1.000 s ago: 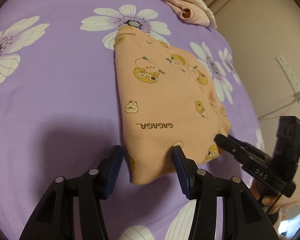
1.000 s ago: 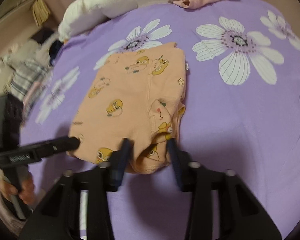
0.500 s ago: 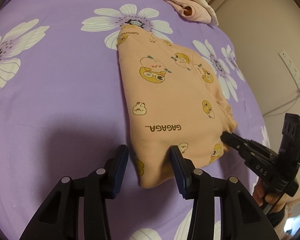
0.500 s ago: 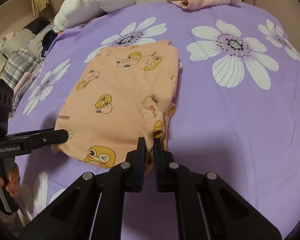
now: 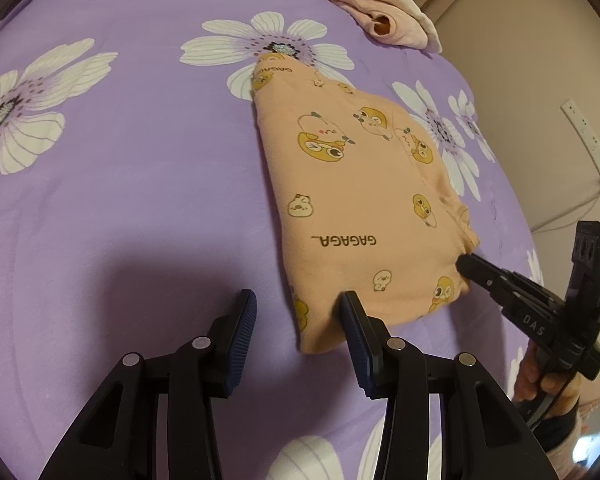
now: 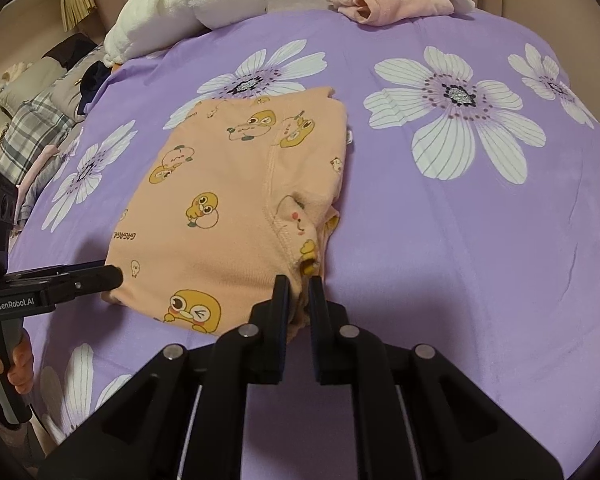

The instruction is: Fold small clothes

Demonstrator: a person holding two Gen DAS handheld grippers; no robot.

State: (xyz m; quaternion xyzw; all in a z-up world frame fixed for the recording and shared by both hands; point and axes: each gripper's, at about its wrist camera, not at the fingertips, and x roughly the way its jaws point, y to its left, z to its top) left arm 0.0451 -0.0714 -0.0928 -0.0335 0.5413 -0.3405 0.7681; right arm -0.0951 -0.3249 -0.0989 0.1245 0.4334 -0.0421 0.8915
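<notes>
The folded garment [image 6: 236, 216], peach with yellow cartoon prints and the word "GAGAGA", lies flat on the bed [image 6: 460, 260], on a purple sheet printed with white flowers. Its far edge overlaps one flower in both views.

Right gripper [image 6: 298, 296]: jaws nearly together and opening slightly, with the garment's near right corner between them. The pads press on the bunched cloth at the seam, so the corner is pinched. In the left wrist view the same gripper [image 5: 466, 266] shows as a black tip touching the garment's right corner, carried by a hand [image 5: 540, 380] low at the right edge.

Left gripper [image 5: 298, 312]: jaws stand apart. The garment's near left corner lies between them; the right pad [image 5: 354, 328] sits against the cloth edge, the left pad [image 5: 242, 320] is clear of it over bare sheet. Nothing is grasped. In the right wrist view this gripper [image 6: 112, 276] meets the garment's left edge, with a hand [image 6: 12, 364] on its grip.

A folded pink garment [image 6: 392, 0] rests at the bed's far edge. A white bundle [image 6: 180, 8] lies to its left. Plaid cloth [image 6: 36, 128] sits off the bed's left side.
</notes>
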